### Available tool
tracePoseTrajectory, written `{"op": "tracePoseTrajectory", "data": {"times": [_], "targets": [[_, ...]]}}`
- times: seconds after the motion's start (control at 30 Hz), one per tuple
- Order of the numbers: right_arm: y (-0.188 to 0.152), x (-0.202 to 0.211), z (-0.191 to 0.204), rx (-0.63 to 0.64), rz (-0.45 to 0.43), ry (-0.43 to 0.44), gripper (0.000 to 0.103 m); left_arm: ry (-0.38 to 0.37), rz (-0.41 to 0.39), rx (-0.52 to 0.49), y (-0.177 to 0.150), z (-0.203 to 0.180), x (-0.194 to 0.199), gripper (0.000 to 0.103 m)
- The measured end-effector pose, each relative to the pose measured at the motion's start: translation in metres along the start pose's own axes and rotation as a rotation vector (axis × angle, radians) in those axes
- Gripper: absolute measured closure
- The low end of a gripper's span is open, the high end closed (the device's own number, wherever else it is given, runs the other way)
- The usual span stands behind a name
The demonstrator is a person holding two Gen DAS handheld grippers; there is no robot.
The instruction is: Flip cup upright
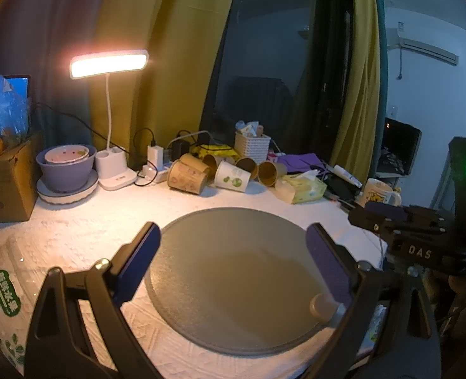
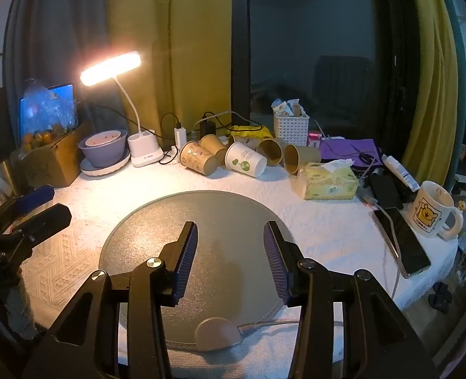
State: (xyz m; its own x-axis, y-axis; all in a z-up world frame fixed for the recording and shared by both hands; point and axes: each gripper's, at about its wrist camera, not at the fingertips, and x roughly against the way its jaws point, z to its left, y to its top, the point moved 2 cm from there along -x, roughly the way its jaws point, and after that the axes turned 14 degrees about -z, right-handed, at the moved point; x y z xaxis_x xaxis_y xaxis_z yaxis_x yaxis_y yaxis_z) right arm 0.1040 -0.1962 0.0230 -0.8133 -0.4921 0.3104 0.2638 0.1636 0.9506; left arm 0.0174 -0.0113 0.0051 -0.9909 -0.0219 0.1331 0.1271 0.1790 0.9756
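Note:
Several paper cups lie on their sides at the back of the table: a white cup with a green print [image 1: 233, 177] [image 2: 246, 163], a brown printed cup [image 1: 187, 177] [image 2: 198, 158] to its left, and plain brown cups [image 1: 270, 172] [image 2: 299, 158] to its right. A round grey mat [image 1: 242, 274] [image 2: 207, 221] lies on the white cloth in front of them. My left gripper [image 1: 233, 243] is open and empty over the mat. My right gripper [image 2: 231, 240] is open and empty over the mat too, well short of the cups.
A lit desk lamp [image 2: 111, 68], stacked bowls [image 2: 105, 150] and a cardboard box [image 2: 52, 164] stand at the back left. A white basket [image 2: 291, 128], tissue pack [image 2: 329, 181], phone [image 2: 402, 240] and mug [image 2: 433, 210] sit at the right.

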Motion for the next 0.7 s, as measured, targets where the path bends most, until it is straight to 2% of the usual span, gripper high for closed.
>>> {"op": "tracePoseTrajectory", "data": {"times": [0.7], "targets": [[-0.0004,0.0006,-0.0057,-0.011,-0.002,-0.002,0.057,-0.022,0.000,-0.009,-0.0013,-0.0043,-0.0027,0.009]]}}
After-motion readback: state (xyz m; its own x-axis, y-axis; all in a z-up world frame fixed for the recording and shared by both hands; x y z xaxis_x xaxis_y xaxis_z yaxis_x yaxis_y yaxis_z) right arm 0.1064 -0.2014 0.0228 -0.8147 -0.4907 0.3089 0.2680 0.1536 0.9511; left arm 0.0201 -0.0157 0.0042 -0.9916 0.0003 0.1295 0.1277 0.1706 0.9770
